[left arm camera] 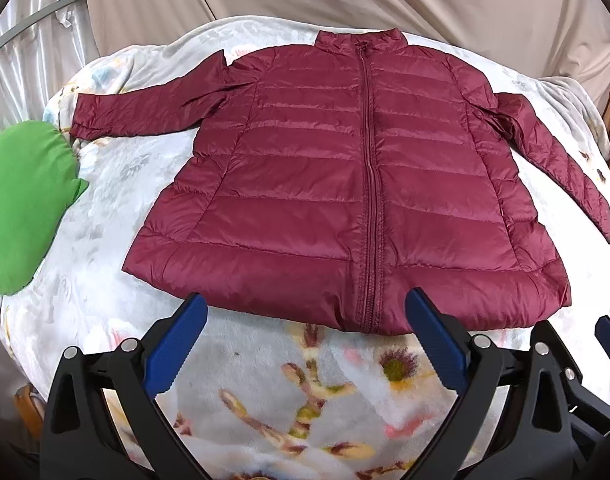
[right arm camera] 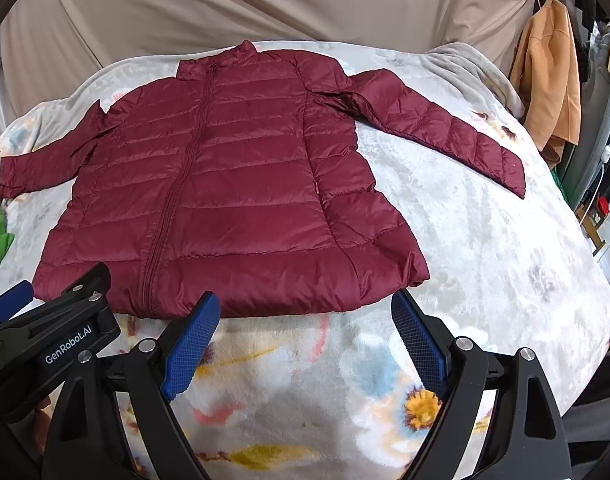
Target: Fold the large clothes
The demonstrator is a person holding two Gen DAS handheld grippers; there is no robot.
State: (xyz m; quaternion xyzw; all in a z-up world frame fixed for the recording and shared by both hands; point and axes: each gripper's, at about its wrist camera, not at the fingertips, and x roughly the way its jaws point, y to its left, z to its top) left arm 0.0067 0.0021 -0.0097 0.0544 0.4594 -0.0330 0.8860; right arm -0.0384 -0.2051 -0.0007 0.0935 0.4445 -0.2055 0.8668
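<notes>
Jacket point(left arm camera: 313, 184) flat on blanket point(left arm camera: 297, 392).

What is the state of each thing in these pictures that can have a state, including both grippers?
Maroon jacket: spread flat on the floral blanket, front up, not yet folded.
Zipper: closed up to the collar.
Sleeves: both stretched outward, unfolded.
Green cloth: lying bunched at the blanket's left edge.
Orange garment: hanging at the right.
Left gripper: jaws open, holding nothing.
Right gripper: jaws open, holding nothing.

A floral blanket point(right arm camera: 485, 240) covers the bed; a beige sheet point(right arm camera: 265, 4) hangs behind, orange cloth point(right arm camera: 549, 80) at right.
</notes>
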